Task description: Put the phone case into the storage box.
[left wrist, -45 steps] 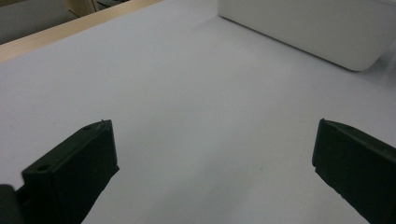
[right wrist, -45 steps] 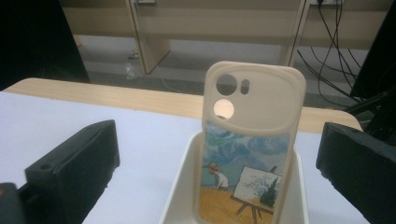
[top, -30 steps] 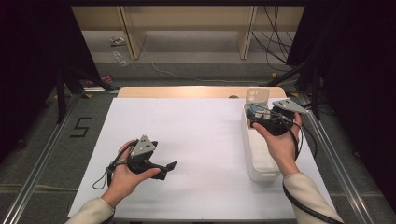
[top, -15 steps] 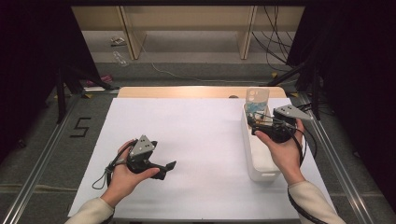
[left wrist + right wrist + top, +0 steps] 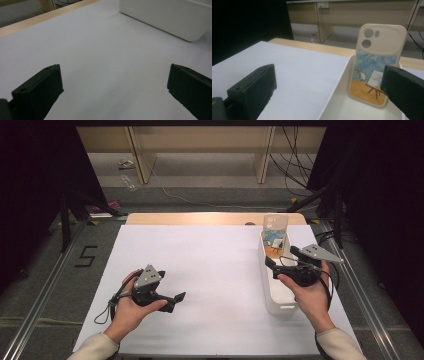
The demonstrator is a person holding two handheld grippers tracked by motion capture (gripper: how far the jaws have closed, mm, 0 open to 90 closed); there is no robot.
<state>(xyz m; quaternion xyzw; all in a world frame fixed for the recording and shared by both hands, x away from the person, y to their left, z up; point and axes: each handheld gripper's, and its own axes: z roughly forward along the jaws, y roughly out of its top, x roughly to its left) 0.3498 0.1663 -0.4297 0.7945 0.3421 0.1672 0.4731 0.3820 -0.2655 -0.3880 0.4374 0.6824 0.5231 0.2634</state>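
standing phone case (image 5: 377, 65) in white bin (image 5: 278, 290) — right gripper (image 5: 281, 261) gaping beside it

A white sheet (image 5: 210, 270) covers most of a light wooden table (image 5: 200, 218), whose bare edge shows along the far side. On the grey floor to the left, a black 5 (image 5: 86, 256) is marked. Beyond the table stands wooden shelving (image 5: 200, 140), with a clear plastic bottle (image 5: 129, 182) lying on the floor beside 1 upright. Black cables (image 5: 295, 155) hang at the far right.
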